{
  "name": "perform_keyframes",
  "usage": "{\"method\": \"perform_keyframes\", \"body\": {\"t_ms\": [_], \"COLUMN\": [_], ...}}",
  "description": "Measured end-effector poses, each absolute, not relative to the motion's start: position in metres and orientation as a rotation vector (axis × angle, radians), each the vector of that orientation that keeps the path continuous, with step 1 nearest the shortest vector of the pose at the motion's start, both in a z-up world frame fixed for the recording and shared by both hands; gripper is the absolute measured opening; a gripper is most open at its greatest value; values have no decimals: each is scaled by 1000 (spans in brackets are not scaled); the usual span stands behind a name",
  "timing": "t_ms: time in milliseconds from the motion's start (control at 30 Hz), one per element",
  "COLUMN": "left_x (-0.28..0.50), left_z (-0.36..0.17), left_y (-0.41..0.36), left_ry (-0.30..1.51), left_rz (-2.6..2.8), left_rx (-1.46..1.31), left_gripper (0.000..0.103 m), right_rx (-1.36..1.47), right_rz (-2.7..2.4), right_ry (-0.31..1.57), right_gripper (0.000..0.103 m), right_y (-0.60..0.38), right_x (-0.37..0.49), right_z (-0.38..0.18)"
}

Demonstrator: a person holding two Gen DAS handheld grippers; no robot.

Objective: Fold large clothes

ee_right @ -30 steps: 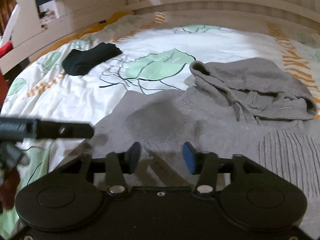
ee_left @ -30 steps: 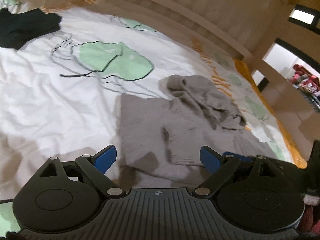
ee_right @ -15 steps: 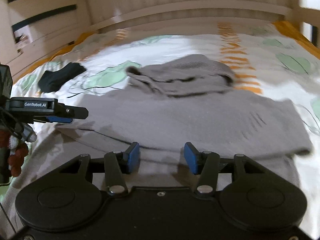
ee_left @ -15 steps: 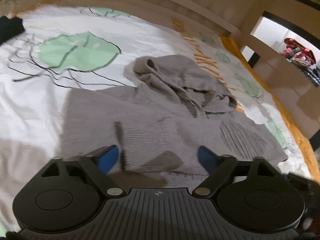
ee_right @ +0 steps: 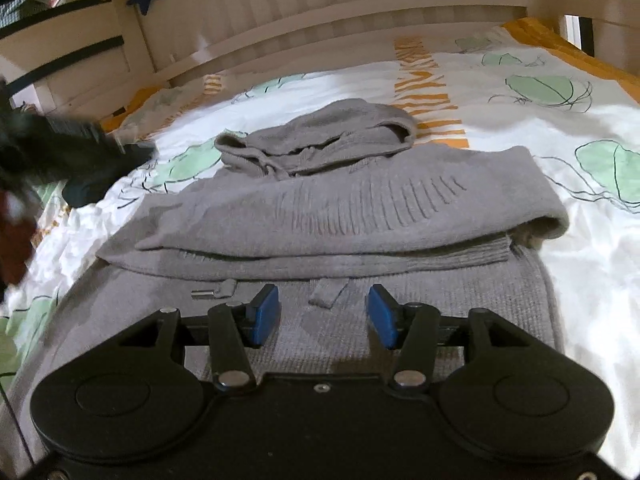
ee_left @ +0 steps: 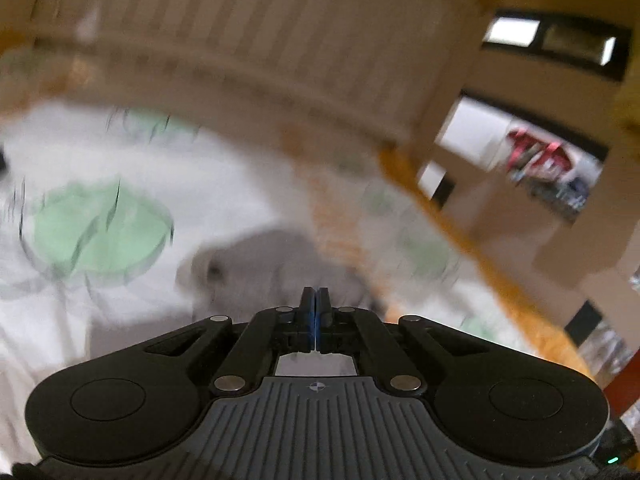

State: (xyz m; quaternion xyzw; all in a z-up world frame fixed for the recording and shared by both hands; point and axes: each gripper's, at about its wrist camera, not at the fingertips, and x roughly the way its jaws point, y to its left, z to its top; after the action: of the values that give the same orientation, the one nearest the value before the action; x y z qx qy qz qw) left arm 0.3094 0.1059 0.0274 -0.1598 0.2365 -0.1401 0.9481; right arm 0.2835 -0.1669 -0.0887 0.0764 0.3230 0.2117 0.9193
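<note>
One grey hoodie [ee_right: 328, 216] lies mid-bed [ee_right: 592, 248], white sheet free on both sides. Your left gripper [ee_left: 316, 312] has just closed on nothing; your right gripper [ee_right: 324, 314] stands apart above the near hem.

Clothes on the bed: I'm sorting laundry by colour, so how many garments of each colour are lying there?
Grey: 1, the knitted hooded sweater
Black or very dark: 1, a small bundled garment at the left, blurred
Total: 2
</note>
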Motion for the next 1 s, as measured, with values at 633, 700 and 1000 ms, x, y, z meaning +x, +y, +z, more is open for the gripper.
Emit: {"method": "perform_keyframes", "body": {"t_ms": [633, 700, 1000], "left_x": [341, 341, 332], "left_z": [-90, -89, -19], "left_y": [125, 127, 112], "left_ry": [876, 869, 655], "left_rz": [-192, -191, -318], "left_rx": [-321, -374, -484], "left_gripper": [64, 57, 10], "right_rx": [177, 182, 186], "right_rz": [444, 444, 458], "right_ry": [680, 684, 670], "right_gripper": [64, 64, 65], "right_y": [-167, -167, -166], "right_x": [288, 288, 284], "right_z": [-91, -92, -90]}}
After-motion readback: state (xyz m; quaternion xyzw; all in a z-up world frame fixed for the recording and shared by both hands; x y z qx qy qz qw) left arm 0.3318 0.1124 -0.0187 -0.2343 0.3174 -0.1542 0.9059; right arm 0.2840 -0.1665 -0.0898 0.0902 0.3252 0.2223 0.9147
